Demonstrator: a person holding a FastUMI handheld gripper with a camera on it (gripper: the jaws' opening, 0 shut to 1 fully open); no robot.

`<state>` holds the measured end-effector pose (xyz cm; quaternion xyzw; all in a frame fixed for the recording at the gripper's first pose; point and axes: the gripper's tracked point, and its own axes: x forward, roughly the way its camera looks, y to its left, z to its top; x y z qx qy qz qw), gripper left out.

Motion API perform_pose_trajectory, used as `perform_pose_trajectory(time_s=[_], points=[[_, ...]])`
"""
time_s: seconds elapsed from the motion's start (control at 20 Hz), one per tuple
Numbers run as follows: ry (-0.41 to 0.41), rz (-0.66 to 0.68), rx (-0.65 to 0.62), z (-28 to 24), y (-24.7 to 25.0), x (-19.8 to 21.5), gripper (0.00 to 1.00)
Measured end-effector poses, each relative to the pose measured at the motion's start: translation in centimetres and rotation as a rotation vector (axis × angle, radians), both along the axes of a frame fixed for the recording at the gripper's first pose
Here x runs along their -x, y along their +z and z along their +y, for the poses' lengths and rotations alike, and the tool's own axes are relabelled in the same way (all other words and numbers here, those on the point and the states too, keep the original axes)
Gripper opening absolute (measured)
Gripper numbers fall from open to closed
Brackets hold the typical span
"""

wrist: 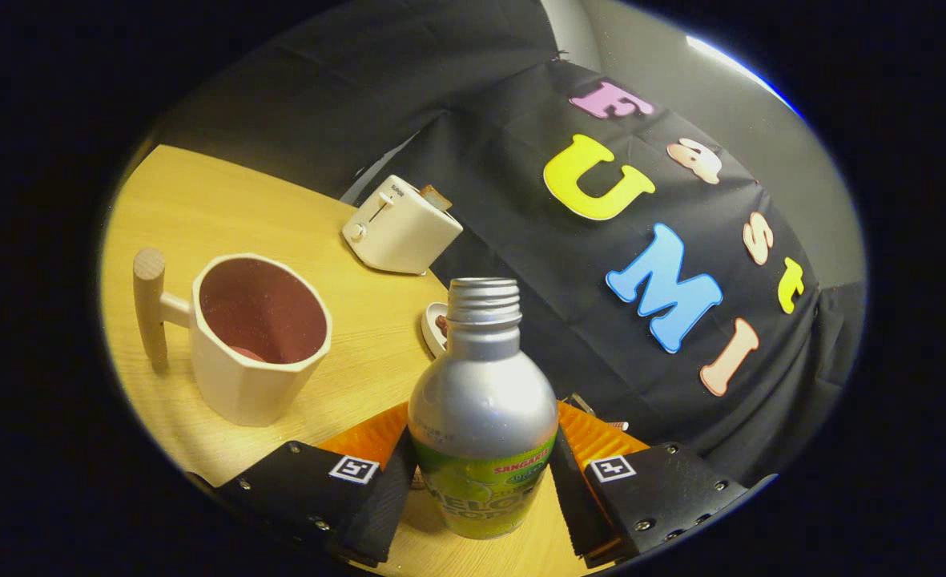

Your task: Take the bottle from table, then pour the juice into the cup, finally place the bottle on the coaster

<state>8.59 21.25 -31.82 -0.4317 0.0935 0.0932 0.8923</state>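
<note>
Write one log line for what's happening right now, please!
stage: bottle gripped, tilted | gripper: shut on bottle, cap off | cup: ahead, upright on table | pour: not started

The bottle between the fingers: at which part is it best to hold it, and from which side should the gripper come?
Grip the bottle at its wide round body, below the shoulder, not at the thin threaded neck. Come level from the side, as the gripper does now: the bottle stands upright on the table and one finger is at each flank. The fingers appear to touch it. The cap is off, so keep it upright until it reaches the cup.
</note>
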Motion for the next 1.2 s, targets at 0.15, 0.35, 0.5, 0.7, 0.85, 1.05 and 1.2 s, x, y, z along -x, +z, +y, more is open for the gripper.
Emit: perform_pose_trajectory(time_s=[0.15, 0.35, 0.5, 0.7, 0.85, 1.05, 1.2], points=[[0.025, 0.009, 0.081, 0.8, -0.9, -0.2, 0.80], [0.032, -0.012, 0.178, 0.4, -1.0, -0.1, 0.81], [0.039, -0.015, 0.232, 0.2, -1.1, -0.3, 0.81], [0.054, -0.025, 0.275, 0.3, -0.9, -0.2, 0.80], [0.065, -0.059, 0.342, 0.2, 0.0, -0.2, 0.80], [0.092, -0.122, 0.451, 0.7, 0.8, -0.2, 0.80], [0.106, -0.146, 0.493, 0.8, 0.9, 0.0, 0.80]])
